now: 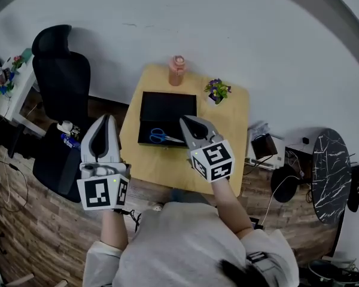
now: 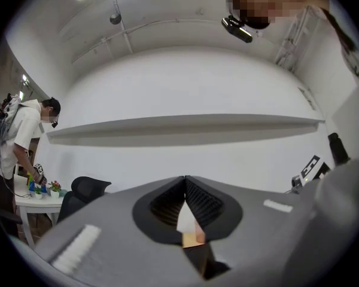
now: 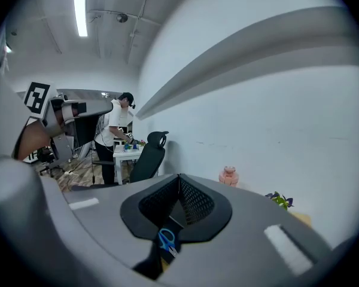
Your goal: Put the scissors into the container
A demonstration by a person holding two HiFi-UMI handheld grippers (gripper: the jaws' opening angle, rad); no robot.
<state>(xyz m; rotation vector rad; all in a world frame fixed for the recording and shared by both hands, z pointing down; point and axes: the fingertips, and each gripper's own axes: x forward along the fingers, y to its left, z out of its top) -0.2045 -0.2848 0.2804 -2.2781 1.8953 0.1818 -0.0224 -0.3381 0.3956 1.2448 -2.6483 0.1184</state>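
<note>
Nearest, the person stands at the near edge of the wooden tabletop (image 1: 167, 167) with both tools raised above it. The left tool (image 1: 107, 118) hangs at the tabletop's near left corner. The left gripper view shows it clenched: its ribbed jaws meet at the tips with nothing between them. The right tool (image 1: 186, 120) sits over the middle of the tabletop, just right of the scissors, and is clenched the same way and holds nothing. In its own view the scissors show only through the slit below the closed tips, well beyond the jaws.

Farther in, the blue-handled scissors (image 1: 163, 137) lie flat in the near part of the black container (image 1: 167, 103), handles left and blades pointing right, apart from both tools. Past the container, a pink bottle (image 1: 177, 70) stands at the far edge, and a small potted plant (image 1: 216, 91) stands to its right. A black office chair (image 1: 61, 70) stands off the tabletop's left side.

By this layout the task looks finished: the scissors rest inside the container and neither tool is on them, so little seems left beyond drawing the tools away.
</note>
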